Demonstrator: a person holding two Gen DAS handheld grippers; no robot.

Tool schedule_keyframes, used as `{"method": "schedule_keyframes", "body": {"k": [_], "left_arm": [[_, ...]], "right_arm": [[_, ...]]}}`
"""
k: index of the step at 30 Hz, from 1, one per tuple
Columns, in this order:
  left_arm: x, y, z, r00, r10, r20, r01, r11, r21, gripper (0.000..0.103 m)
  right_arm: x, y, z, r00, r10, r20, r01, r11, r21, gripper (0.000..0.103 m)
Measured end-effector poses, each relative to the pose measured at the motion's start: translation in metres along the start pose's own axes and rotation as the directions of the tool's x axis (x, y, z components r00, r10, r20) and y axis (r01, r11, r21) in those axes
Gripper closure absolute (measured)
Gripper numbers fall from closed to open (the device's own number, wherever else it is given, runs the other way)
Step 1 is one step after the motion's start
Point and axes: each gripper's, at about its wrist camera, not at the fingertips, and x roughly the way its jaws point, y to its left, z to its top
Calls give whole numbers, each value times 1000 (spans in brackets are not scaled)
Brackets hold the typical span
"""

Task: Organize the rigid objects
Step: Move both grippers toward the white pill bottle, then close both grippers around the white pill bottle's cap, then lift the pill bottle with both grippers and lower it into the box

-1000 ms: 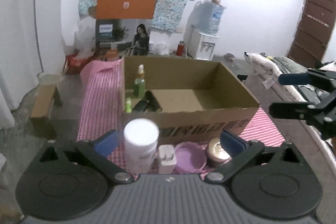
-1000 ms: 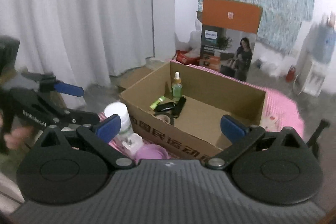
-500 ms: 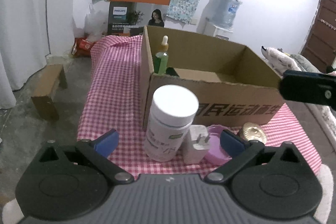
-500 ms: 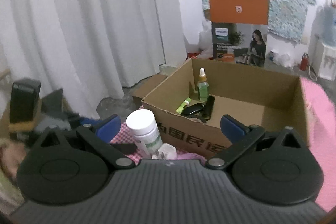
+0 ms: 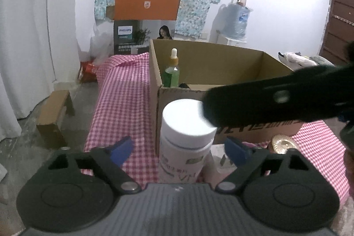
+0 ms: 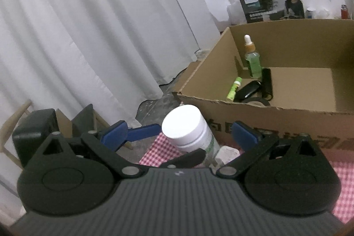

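A white supplement jar (image 5: 184,143) with a white lid stands on the pink checked cloth in front of the cardboard box (image 5: 221,54). My left gripper (image 5: 180,150) is open, its blue pads on either side of the jar without touching. My right gripper (image 6: 179,133) is open too, with the jar (image 6: 188,132) between its pads. The right gripper's black finger crosses the left wrist view above the jar. In the box (image 6: 287,107) are a green dropper bottle (image 6: 252,59), a green tube (image 6: 234,89) and dark items.
A white charger plug (image 5: 222,160), a pink lid and a gold round tin (image 5: 284,144) lie beside the jar by the box front. A white curtain (image 6: 88,25) hangs left. A Philips carton (image 5: 137,37) stands behind the table. A wooden stool (image 5: 54,114) is on the floor left.
Both grippers have moved in close to the white jar; it now sits between the pads of each. The right gripper's finger has swung across the left wrist view.
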Motion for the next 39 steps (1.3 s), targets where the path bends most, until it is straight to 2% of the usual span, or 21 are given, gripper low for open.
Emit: {"method": "schedule_keyframes", "body": {"k": [10,15,19,25,31,35,39], "left_arm": [[2,-4,-1,1000,2,14,-3,1000,12,48],[0,-4,-1,1000,23,19,-23,1000,11,48],[-13,-8,2,999,26,32,-27,999,28,48],[-48,-18,18,996,43,81,-47,997,57,48],[-76,-31,53,988,43,146,-58,994,97,48],[-74,-43,81,986,11,168,-30,994,109,48],[-50,-58,112,989,-50,136,37,995,97,48]], "right_arm": [[23,0,10,999,26,-47,-25,1000,14,36],[28,-5,10,998,30,-61,-28,999,34,51],[22,-7,10,997,55,-55,-52,997,61,53],[-7,11,15,996,88,-12,-88,996,31,53],[-47,28,38,986,155,62,-154,988,-20,53],[-70,25,62,977,180,113,-177,984,-32,53],[-86,6,87,976,163,143,-164,986,-7,52]]}}
